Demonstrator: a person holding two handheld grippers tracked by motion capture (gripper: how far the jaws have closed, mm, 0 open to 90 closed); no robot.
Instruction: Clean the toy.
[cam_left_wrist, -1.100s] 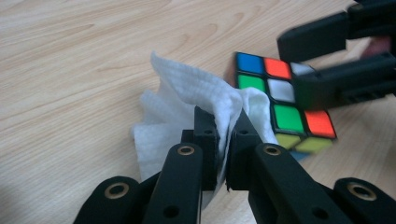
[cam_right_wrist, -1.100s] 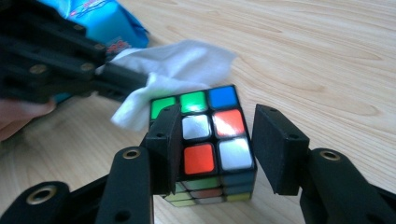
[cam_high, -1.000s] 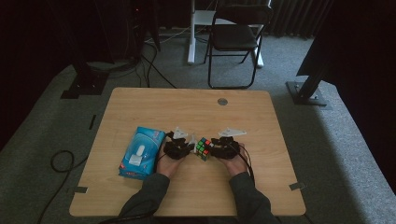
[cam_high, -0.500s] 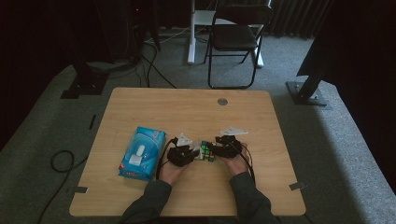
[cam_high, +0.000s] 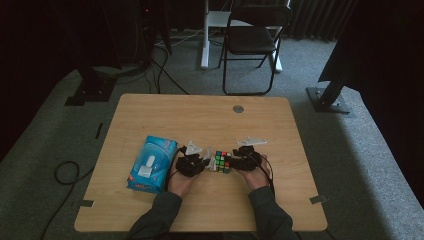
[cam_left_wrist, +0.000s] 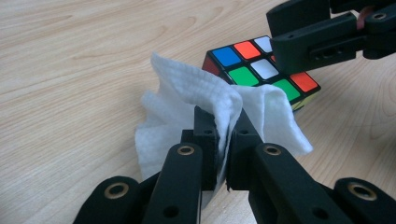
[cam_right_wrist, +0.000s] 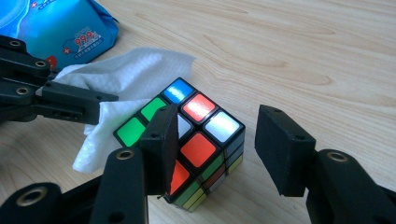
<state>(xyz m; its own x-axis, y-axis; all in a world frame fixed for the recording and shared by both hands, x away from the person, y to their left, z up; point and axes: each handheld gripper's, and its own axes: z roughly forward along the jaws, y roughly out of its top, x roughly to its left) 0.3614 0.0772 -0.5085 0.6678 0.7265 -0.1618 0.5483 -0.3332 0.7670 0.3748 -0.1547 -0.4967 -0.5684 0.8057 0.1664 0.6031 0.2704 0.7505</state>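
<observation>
Cube (cam_right_wrist: 194, 140), a colour-tiled puzzle cube, sat on the wooden table (cam_high: 200, 112) betw. both grippers, near the person's edge. Right gripper (cam_right_wrist: 217, 144) was half-spread around it: one jaw lay over the cube's top tiles, the other stood clear at the side w/ a visible gap, so no squeeze; its jaws had just been closing a little w/ the cube betw. them. Left gripper (cam_left_wrist: 223, 135) was pinched tight on a white wipe (cam_left_wrist: 187, 98), folds bunched up above the jaws and draped just beside the cube, touching or nearly so at its side.

Vs. a second ago: the hands sat slightly nearer the person's table edge, the cube along w/ them; the blue wipe pack (cam_high: 151, 162) hadn't shifted, lying just left of the left hand (cam_high: 181, 181).

Table was light wood w/ a round grommet (cam_high: 238, 108) near the far edge. Beyond it: grey carpet, a black folding chair (cam_high: 252, 40), dark stand bases and cables (cam_high: 67, 172) on the floor; room dim, curtains dark.
</observation>
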